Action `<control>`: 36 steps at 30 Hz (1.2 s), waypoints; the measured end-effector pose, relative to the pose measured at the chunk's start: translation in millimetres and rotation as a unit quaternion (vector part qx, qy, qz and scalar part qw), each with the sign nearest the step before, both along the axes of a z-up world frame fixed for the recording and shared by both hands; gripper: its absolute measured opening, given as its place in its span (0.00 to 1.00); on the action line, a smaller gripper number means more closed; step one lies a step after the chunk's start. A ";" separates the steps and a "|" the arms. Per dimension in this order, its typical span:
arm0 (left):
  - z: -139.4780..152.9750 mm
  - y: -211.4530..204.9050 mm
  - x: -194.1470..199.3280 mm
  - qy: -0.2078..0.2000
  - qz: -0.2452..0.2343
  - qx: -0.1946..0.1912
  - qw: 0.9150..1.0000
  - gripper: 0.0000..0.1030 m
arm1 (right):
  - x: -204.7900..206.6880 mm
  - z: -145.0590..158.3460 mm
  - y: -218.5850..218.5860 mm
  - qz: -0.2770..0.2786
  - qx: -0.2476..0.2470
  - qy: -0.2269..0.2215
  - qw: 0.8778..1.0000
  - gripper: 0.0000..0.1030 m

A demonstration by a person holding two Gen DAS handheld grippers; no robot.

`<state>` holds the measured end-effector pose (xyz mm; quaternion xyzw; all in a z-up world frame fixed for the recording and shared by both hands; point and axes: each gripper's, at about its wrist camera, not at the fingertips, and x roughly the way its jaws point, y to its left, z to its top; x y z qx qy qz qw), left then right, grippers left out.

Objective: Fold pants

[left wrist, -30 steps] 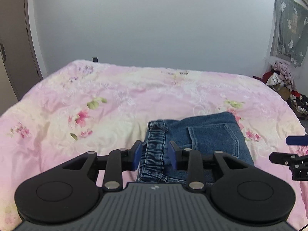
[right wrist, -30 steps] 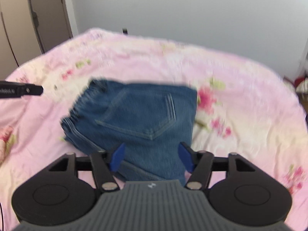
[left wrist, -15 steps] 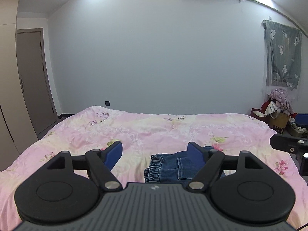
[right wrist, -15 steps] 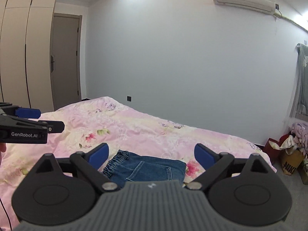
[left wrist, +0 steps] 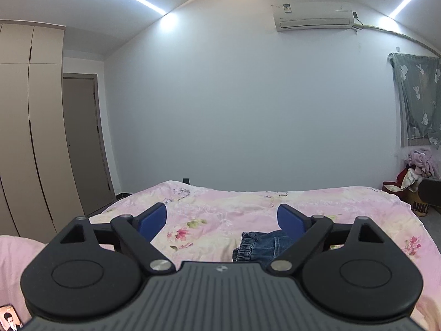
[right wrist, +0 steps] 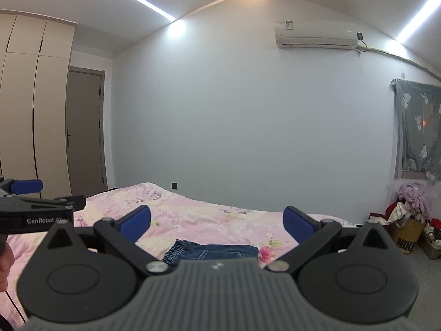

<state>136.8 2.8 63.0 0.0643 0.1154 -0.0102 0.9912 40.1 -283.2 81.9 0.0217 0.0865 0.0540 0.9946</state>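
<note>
The blue denim pants (left wrist: 255,248) lie folded into a compact rectangle on the pink floral bed (left wrist: 220,215), waistband to the left. In the right wrist view the pants (right wrist: 212,251) show just past the gripper body. My left gripper (left wrist: 222,218) is open, empty, held well above and back from the pants. My right gripper (right wrist: 216,220) is open wide and empty, also raised clear of them. The left gripper also shows at the left edge of the right wrist view (right wrist: 33,201).
A wardrobe (left wrist: 27,151) and a door (left wrist: 82,143) stand to the left of the bed. A pile of clothes and a Nike bag (right wrist: 405,237) sit on the floor at the right. A phone screen (left wrist: 9,320) shows at the bottom left.
Both grippers have let go of the pants, opened wide and pulled up and back, so the views now tilt up toward the wall. The pants stay folded on the bed.
</note>
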 end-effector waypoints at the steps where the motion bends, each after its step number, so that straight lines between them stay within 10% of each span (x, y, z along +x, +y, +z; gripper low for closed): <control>1: -4.3 -1.2 -0.4 0.007 -0.001 0.001 1.000 1.00 | -3.1 -5.7 2.0 -0.002 -0.003 0.001 1.000 0.95; 17: -89.1 -12.3 28.0 0.161 0.009 -0.007 0.987 1.00 | 36.0 -99.7 27.0 -0.032 -0.043 0.095 0.994 0.95; 36: -89.7 -14.6 33.2 0.180 0.001 -0.014 0.984 1.00 | 51.2 -107.5 16.2 -0.032 -0.027 0.129 0.991 0.95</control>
